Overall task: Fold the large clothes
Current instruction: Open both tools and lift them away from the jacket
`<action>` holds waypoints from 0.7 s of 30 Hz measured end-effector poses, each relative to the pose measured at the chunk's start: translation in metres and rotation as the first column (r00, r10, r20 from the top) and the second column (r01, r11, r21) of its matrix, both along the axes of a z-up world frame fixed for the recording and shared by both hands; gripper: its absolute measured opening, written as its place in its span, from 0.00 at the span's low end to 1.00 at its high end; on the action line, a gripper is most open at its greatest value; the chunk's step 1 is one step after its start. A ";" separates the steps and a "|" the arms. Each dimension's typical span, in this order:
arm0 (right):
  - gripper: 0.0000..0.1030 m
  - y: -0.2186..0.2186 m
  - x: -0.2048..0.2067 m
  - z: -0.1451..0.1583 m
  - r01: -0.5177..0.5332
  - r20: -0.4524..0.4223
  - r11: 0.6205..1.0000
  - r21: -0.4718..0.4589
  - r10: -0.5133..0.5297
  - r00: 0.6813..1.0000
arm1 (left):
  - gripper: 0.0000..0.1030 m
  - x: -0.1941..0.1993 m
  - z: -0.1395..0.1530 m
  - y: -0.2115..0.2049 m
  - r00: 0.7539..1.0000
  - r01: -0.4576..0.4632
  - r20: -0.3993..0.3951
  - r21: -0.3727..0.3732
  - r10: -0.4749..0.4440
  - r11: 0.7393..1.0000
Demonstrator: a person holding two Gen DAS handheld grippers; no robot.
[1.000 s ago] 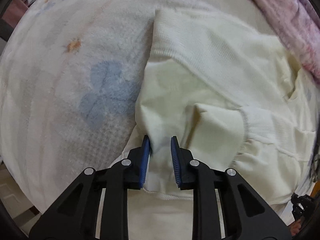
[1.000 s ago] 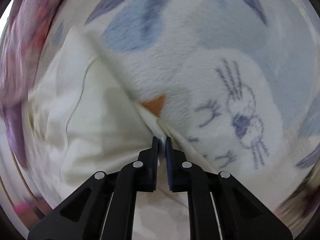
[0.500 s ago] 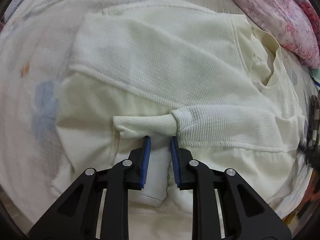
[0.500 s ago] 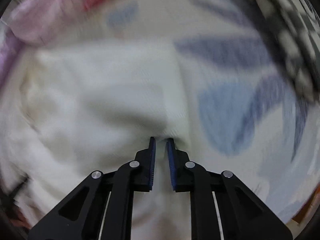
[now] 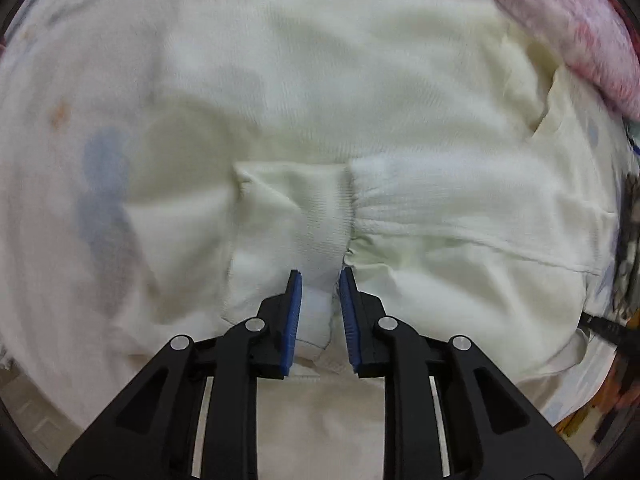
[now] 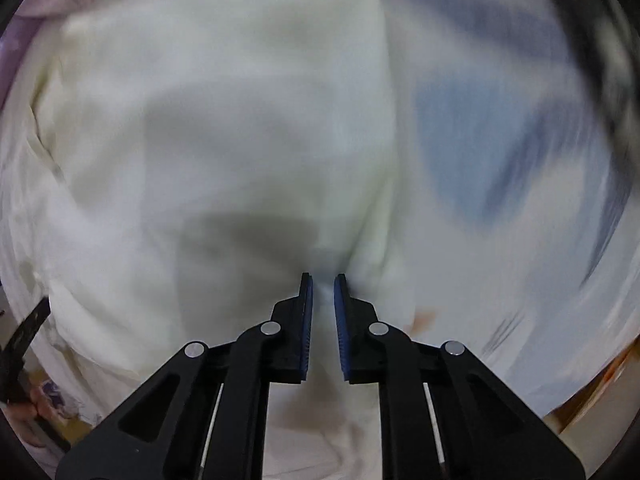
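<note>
A large cream-white sweatshirt [image 5: 320, 92] lies spread on a bed, with one sleeve and its ribbed cuff [image 5: 320, 216] folded across the body. My left gripper [image 5: 319, 276] is shut on a fold of the sweatshirt's hem edge just below the cuff. In the right wrist view the sweatshirt [image 6: 224, 132] fills the left and middle, blurred by motion. My right gripper [image 6: 323, 278] is shut on the sweatshirt's edge, jaws a narrow gap apart with fabric between them.
A white fleece blanket with blue and orange prints [image 5: 100, 184] covers the bed; it also shows at the right of the right wrist view [image 6: 500, 168]. A pink floral quilt [image 5: 568, 28] lies at the upper right. Dark clutter [image 5: 628, 240] sits at the right bed edge.
Both grippers have carried the sweatshirt's edge over its body, so the garment now fills both views. The folded sleeve and cuff came nearer to my left gripper. The right view stays blurred.
</note>
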State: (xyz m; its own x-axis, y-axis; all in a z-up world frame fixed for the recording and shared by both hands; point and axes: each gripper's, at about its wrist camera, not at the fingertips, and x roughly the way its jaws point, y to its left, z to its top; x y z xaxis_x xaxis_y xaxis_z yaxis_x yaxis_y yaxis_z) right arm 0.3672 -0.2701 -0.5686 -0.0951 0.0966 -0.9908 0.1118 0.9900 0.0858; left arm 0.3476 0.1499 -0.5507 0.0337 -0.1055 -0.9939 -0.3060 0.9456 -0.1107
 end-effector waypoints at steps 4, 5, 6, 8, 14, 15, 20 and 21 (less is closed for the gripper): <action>0.15 0.018 -0.029 0.026 -0.019 -0.081 0.997 -0.072 0.014 0.997 | 0.19 -0.025 0.025 0.003 1.000 0.010 -0.015 0.009 -0.010 1.000; 0.20 0.021 -0.041 0.024 -0.035 -0.049 0.997 -0.072 0.032 0.998 | 0.19 -0.034 0.029 0.003 1.000 0.022 -0.005 0.007 -0.022 1.000; 0.20 0.027 -0.042 0.014 -0.056 -0.030 0.994 -0.093 0.054 0.998 | 0.19 -0.043 0.023 0.000 0.999 0.033 -0.006 0.000 -0.033 0.999; 0.21 0.025 -0.045 -0.003 -0.009 0.015 0.995 -0.100 0.011 1.000 | 0.20 -0.054 0.004 0.000 1.000 0.015 0.027 -0.013 -0.014 1.000; 0.32 0.039 -0.022 0.025 -0.045 -0.025 0.996 -0.076 0.043 0.999 | 0.22 -0.060 0.016 0.006 0.999 0.012 0.043 -0.026 -0.011 1.000; 0.38 0.039 -0.021 0.032 -0.052 -0.014 0.996 -0.078 0.051 0.999 | 0.31 -0.061 0.024 0.012 1.000 0.008 0.030 -0.020 -0.007 1.000; 0.71 0.032 -0.030 0.081 -0.016 0.059 0.996 0.086 0.011 0.998 | 0.46 -0.066 0.053 -0.004 1.000 -0.016 0.011 -0.071 0.017 0.997; 0.73 0.033 -0.035 0.094 -0.037 0.072 0.994 0.105 0.029 0.997 | 0.46 -0.070 0.061 -0.006 1.000 -0.019 0.006 -0.067 0.019 0.998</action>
